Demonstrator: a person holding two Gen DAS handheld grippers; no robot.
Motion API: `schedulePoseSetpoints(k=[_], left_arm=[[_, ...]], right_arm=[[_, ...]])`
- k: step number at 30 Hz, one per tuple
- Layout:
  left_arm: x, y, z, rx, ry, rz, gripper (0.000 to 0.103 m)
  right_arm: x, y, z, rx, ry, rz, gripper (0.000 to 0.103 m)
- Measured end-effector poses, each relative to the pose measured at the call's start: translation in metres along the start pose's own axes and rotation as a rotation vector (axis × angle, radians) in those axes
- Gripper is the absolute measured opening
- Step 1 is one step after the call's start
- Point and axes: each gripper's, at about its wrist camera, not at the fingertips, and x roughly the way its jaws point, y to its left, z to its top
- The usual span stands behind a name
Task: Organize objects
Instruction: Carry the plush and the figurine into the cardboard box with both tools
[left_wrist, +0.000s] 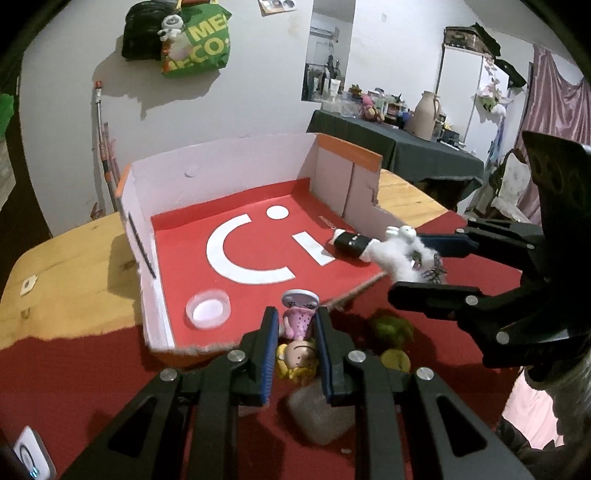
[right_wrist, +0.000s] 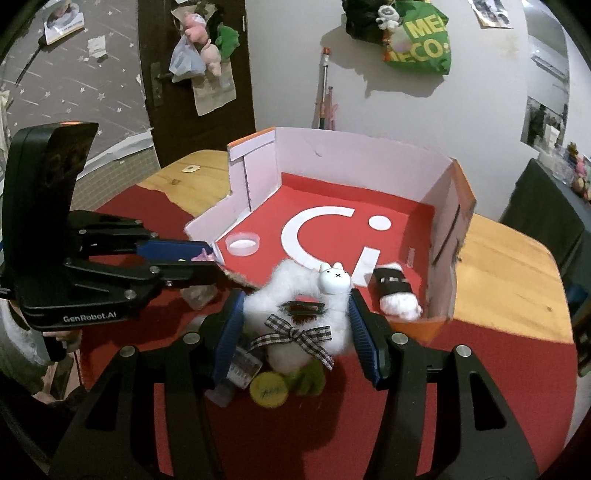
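Note:
An open cardboard box (left_wrist: 236, 166) (right_wrist: 332, 162) with a red floor stands on the table. My left gripper (left_wrist: 295, 325) is shut on a small doll in a pink dress (left_wrist: 299, 325) at the box's near edge; in the right wrist view it (right_wrist: 210, 258) shows at the left. My right gripper (right_wrist: 295, 314) is shut on a fluffy white hair clip with a bunny head and a checked bow (right_wrist: 306, 302); it also shows in the left wrist view (left_wrist: 410, 251). A black and white fluffy clip (left_wrist: 351, 243) (right_wrist: 395, 291) and a clear round lid (left_wrist: 208, 308) (right_wrist: 242, 243) lie in the box.
A red cloth (left_wrist: 92, 369) (right_wrist: 480, 369) covers the near part of the wooden table (left_wrist: 66, 266). On it lie a green fuzzy thing (left_wrist: 391, 325), a yellow cap (right_wrist: 268, 389), a clear plastic piece (left_wrist: 317, 413) and a small clear box (right_wrist: 243, 365).

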Motion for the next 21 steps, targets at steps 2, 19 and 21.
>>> schedulePoseSetpoints(k=[2,19,21], left_arm=[[0.007,0.002,0.007,0.008,0.014,0.002,0.021],[0.076,0.018,0.046,0.053,0.171,0.015,0.021],[0.085,0.022,0.048,0.051,0.192,0.012,0.021]], right_arm=[[0.008,-0.004,0.007,-0.003,0.017,0.005,0.053],[0.073,-0.027,0.03,-0.04,0.194,0.044,0.053],[0.078,-0.028,0.03,-0.044,0.211,0.051,0.053]])
